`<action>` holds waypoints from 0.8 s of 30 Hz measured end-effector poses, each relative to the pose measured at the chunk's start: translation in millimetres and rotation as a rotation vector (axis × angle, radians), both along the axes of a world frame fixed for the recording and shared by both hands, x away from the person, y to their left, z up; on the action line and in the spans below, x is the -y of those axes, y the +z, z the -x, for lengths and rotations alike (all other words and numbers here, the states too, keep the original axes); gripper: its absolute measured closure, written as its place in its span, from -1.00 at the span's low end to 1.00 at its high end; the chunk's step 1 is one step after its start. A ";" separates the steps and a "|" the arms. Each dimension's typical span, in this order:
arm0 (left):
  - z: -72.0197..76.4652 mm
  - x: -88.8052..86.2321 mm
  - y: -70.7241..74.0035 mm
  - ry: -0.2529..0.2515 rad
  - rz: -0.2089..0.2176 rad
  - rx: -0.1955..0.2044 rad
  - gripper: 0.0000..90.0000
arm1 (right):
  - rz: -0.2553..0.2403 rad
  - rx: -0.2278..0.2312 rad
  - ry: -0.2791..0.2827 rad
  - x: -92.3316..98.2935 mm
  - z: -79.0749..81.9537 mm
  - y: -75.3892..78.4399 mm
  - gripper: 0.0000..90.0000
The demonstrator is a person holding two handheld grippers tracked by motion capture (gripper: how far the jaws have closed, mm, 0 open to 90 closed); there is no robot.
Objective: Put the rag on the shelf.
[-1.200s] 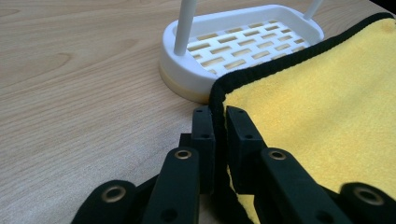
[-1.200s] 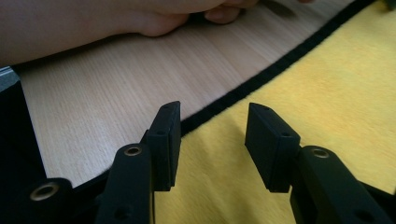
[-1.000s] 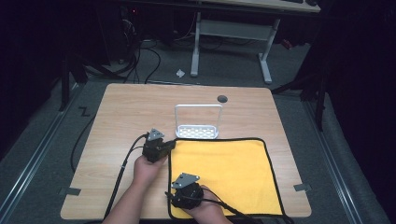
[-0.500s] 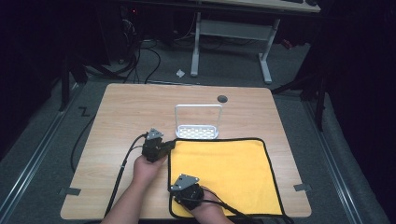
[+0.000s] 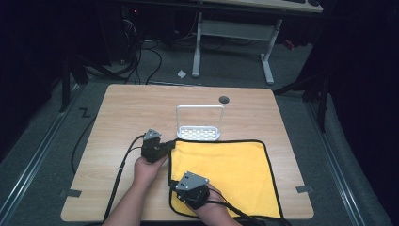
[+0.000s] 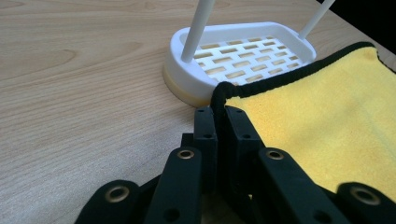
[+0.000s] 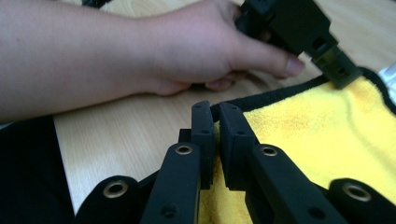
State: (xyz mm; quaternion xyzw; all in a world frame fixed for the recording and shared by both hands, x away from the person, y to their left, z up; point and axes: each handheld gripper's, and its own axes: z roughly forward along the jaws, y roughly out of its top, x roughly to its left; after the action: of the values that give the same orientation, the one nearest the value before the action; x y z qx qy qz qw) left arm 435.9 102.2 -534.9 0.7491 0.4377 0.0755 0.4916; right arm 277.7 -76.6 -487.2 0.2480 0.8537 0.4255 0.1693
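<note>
Wooden table (image 5: 117, 122): both grippers' fingers pinch yellow cloth's (image 5: 230, 169) left black hem, hands low

Both claws, left claw (image 5: 170, 147) and right claw (image 5: 175, 184), sit on the yellow cloth's (image 5: 235, 172) left edge, white rack (image 5: 199, 133) just behind it on the bench (image 5: 127, 108).

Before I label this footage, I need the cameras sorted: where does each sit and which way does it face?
High view: above the person's side, looking forward and down on the table; forearms, both grippers.
Left gripper view: on the left gripper, facing the white rack; jaws clamp the yellow cloth.
Right gripper view: on the right gripper, facing the left hand; jaws clamp the cloth's edge.
All share the cloth.
</note>
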 end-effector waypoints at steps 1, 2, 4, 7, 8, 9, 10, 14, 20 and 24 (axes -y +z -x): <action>0.5 -1.4 0.1 0.006 0.017 0.002 0.86 | 0.000 0.003 0.000 -0.8 -0.3 1.4 0.90; 1.0 -2.9 0.6 0.011 0.026 0.000 0.86 | -0.005 0.006 0.001 -2.3 -0.6 2.9 0.90; 2.2 -6.4 1.6 0.023 0.047 -0.004 0.86 | -0.005 0.021 0.007 -6.3 -0.7 5.6 0.91; 2.8 -12.5 2.2 0.040 0.100 -0.026 0.88 | -0.006 0.027 0.014 -11.0 -0.5 7.2 0.91; 4.7 -18.9 2.5 0.069 0.125 -0.038 0.88 | 0.000 0.040 0.028 -18.1 0.5 8.0 0.91; 6.1 -21.7 2.3 0.079 0.126 -0.036 0.88 | 0.004 0.046 0.030 -21.1 1.3 8.2 0.91; 7.6 -25.2 2.2 0.088 0.131 -0.041 0.88 | 0.006 0.053 0.038 -24.9 1.8 8.6 0.91; 17.0 -44.5 2.2 0.129 0.157 -0.046 0.89 | -0.008 0.035 0.079 -43.3 1.6 9.6 0.91; 27.7 -86.5 11.3 0.200 0.177 -0.038 0.90 | -0.022 0.058 0.131 -77.3 4.0 15.7 0.91; 34.3 -108.4 25.2 0.239 0.186 -0.007 0.90 | -0.060 0.062 0.152 -92.2 5.6 21.2 0.91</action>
State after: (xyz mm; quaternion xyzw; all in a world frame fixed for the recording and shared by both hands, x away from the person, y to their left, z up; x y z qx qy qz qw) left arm 401.6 210.6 -509.7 0.6429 0.5308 0.0899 0.5448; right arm 272.1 15.7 -466.0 0.1742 0.8513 0.4698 0.1556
